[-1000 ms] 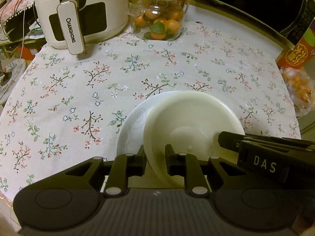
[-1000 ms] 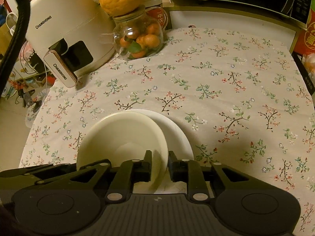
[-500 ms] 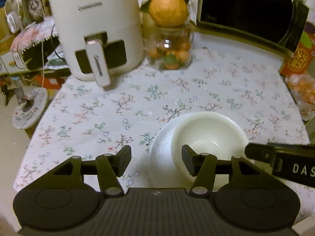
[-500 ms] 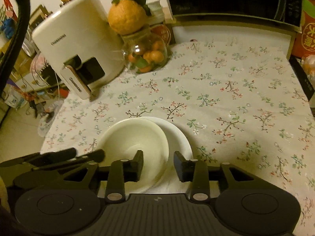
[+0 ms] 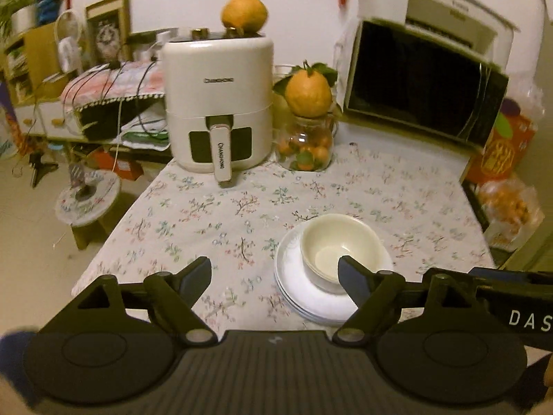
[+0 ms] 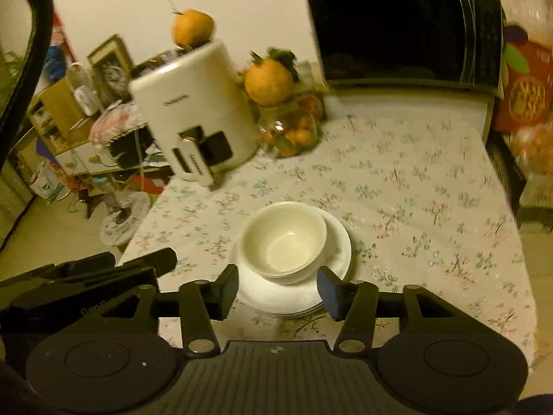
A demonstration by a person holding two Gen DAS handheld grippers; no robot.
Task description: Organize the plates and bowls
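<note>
1. A cream bowl [image 5: 337, 249] sits upright on a stack of white plates [image 5: 304, 294], lower right of centre in the left wrist view; in the right wrist view the same bowl [image 6: 285, 237] and plates [image 6: 273, 294] lie just below centre.
2. The stack rests on a floral tablecloth [image 5: 242, 214], near its front edge.
3. The left gripper [image 5: 274, 275] is spread wide and holds nothing; its right fingertip overlaps the bowl's rim in the picture.
4. The right gripper [image 6: 278, 287] is likewise released and empty, its fingertips framing the front of the plates.
5. At the far side of the cloth, a white Changhong air fryer [image 5: 216, 110] stands in the upper middle with an orange [image 5: 243, 14] on top.
6. Just right of it is a glass jar of small oranges [image 5: 306, 148], capped by another orange.
7. A black microwave [image 5: 421, 79] fills the upper right.
</note>
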